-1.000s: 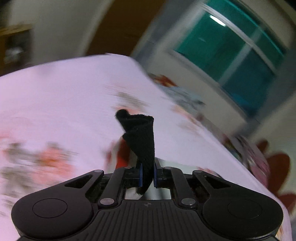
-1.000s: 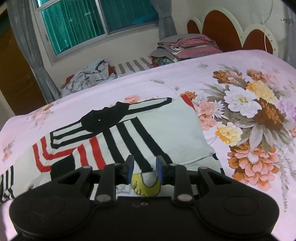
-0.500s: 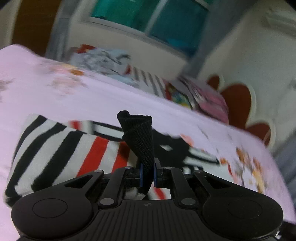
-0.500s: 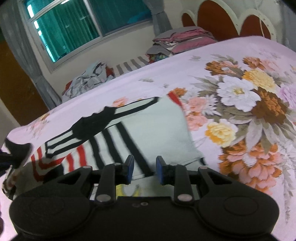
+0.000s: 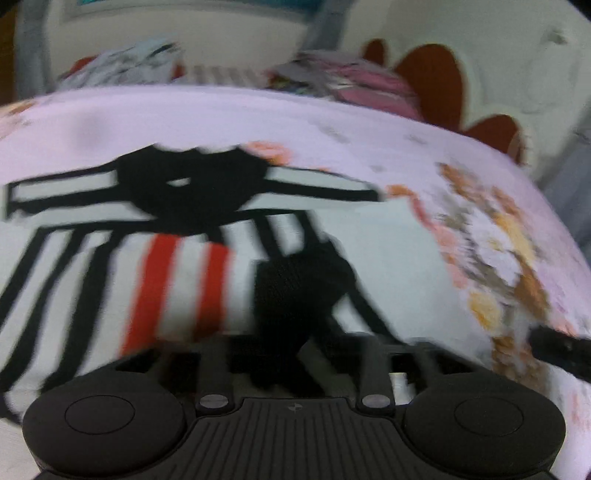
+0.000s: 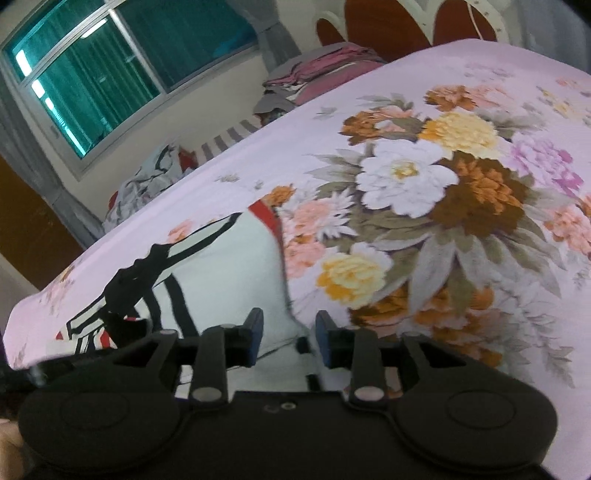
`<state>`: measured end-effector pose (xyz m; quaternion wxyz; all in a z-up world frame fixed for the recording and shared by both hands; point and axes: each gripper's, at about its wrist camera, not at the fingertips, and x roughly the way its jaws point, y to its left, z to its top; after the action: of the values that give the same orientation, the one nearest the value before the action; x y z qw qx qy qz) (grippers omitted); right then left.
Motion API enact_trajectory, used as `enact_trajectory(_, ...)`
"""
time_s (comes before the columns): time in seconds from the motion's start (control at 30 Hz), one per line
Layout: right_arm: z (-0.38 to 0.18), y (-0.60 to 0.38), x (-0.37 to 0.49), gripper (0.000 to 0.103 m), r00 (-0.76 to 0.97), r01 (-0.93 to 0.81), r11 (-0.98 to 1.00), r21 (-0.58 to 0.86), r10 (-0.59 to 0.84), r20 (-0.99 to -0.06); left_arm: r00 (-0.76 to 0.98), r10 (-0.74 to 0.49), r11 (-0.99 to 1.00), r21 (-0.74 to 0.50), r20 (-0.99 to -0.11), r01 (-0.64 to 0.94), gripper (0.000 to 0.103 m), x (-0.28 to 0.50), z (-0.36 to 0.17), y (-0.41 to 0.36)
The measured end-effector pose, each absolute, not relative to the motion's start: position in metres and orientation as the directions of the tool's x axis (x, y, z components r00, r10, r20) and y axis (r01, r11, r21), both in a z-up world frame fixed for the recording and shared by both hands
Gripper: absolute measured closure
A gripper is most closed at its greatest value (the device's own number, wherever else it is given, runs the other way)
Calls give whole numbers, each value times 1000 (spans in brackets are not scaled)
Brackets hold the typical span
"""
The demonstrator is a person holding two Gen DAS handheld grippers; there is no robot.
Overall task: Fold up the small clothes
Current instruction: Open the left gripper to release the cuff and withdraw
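A small white shirt [image 5: 369, 251] with black and red stripes and a black collar lies flat on the bed. In the blurred left wrist view its black cuff [image 5: 295, 291] sits on the shirt's middle, between the fingers of my left gripper [image 5: 293, 345]. The jaws are opening and their pads stand apart from the cuff. In the right wrist view my right gripper [image 6: 289, 334] hovers over the right-hand edge of the shirt [image 6: 229, 277]. Its jaws are opening too, and the blue pads [image 6: 255, 332] grip nothing.
The pink floral bedsheet [image 6: 406, 110] spreads to the right. A folded stack of clothes [image 6: 317, 70] and a crumpled pile [image 6: 147, 184] lie along the far edge, under the window. The red headboard [image 6: 388, 22] stands at the back right.
My left gripper swung across the bed with the black cuff and laid it over the shirt, then its jaws parted. My right gripper slid to the shirt's right edge and its jaws widened.
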<state>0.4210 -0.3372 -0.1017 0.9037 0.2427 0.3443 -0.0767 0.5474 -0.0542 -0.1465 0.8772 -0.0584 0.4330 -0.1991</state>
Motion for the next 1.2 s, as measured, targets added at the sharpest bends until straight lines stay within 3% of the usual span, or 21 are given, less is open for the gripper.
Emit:
enact_trajectory(0.03,-101,-338,420,55,756,300,870,390,32,-653,537,-426,900,-285,-728,329,41,543,-143,-57)
enact_trajectory(0.2,-96,-321,436,54,765,221,886,408,102,-636,643,-411,911,-259,-646,322,41,509,-114,-23)
enact_trajectory(0.43,-104,-274,476,55,734,109,904,413,207,-647,810,-52,999,-33,-584,40,42,438,-108,110)
enact_trajectory(0.57,-116,-254,493,56,706,88,904,418,240,-667,770,57,996,-20,-636,-91,42,414,-122,179)
enact_trajectory(0.77,-139,-226,511,59,666,114,938,327,172,-726,737,60,997,10,-673,-73,42,419,-143,183)
enact_trajectory(0.83,-141,-221,513,58,669,109,940,324,172,-723,726,60,997,2,-685,-81,52,427,-150,182)
enact_trajectory(0.93,-142,-210,516,58,663,70,950,305,184,-726,725,75,995,9,-685,-95,57,442,-154,176)
enact_trajectory(1.03,-145,-205,522,73,662,58,966,252,152,-734,731,76,995,5,-679,-99,62,454,-158,178)
enact_trajectory(1.13,-144,-206,524,94,663,38,973,228,147,-734,733,53,999,30,-678,-45,78,460,-161,168)
enact_trajectory(1.2,-132,-213,519,98,695,21,968,248,164,-700,728,43,999,36,-684,-26,82,460,-162,165)
